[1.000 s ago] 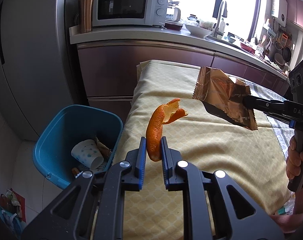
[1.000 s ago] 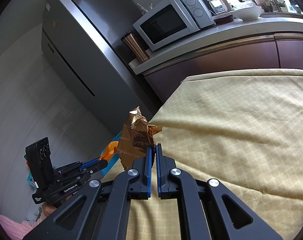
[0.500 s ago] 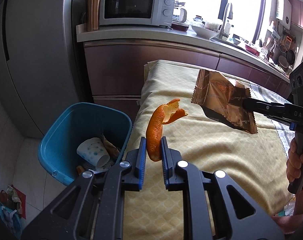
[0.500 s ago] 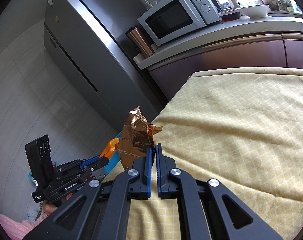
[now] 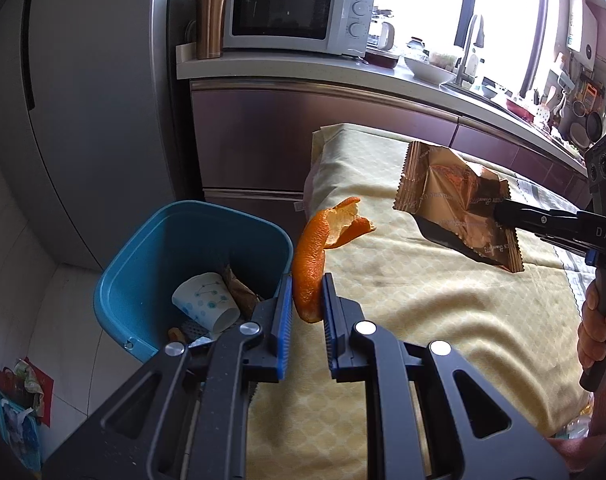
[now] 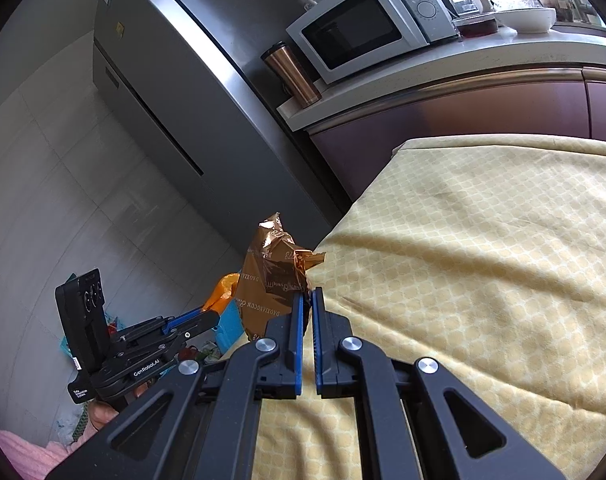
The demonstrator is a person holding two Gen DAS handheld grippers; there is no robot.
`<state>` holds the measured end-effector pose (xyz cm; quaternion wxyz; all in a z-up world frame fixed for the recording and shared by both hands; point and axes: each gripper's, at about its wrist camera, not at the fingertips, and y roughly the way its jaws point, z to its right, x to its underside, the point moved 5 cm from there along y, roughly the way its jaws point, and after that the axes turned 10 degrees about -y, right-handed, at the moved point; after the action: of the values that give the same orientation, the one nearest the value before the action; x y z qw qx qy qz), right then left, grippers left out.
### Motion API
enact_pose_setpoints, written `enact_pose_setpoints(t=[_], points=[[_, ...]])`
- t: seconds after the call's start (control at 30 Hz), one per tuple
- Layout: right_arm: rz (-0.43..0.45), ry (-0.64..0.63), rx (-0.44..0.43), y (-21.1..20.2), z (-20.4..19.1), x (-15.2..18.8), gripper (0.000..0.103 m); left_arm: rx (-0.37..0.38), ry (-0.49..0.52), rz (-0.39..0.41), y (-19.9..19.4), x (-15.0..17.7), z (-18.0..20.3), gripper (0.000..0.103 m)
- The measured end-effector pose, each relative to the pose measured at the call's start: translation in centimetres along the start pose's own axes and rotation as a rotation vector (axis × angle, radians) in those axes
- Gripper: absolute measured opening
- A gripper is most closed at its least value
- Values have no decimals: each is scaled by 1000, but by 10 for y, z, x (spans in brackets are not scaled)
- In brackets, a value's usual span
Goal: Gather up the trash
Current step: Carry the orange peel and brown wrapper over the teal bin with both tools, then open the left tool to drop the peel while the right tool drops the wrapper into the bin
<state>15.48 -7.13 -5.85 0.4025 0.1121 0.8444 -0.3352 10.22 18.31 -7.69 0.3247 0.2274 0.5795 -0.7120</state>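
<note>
The open mouth of the blue plastic waste bin (image 5: 151, 264) is clear from above; a white dotted paper cup (image 5: 207, 300) and brown scraps lie low inside. The yellow quilted tablecloth's edge (image 5: 323, 184) stands just beside its rim. The grey refrigerator door (image 5: 103, 100) and maroon cabinet front (image 5: 255, 140) wall off the far side

I see a counter (image 5: 443, 312) draped in a yellow lattice-patterned cloth (image 6: 483, 280) that hangs over its near end and is rumpled into soft folds. Nothing I can make out lies on the cloth itself. Beside the counter's end, a blue bin (image 5: 143, 248) stands on the pale tiled floor (image 5: 63, 320), with a paper cup (image 5: 205, 300) and scraps inside.
</note>
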Motion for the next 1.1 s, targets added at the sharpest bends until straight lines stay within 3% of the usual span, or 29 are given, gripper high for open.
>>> enact_pose_setpoints(t=[1.1], points=[[-57, -67, -50, 43, -31, -16, 3, -67, -86, 16, 1, -5, -41, 15]])
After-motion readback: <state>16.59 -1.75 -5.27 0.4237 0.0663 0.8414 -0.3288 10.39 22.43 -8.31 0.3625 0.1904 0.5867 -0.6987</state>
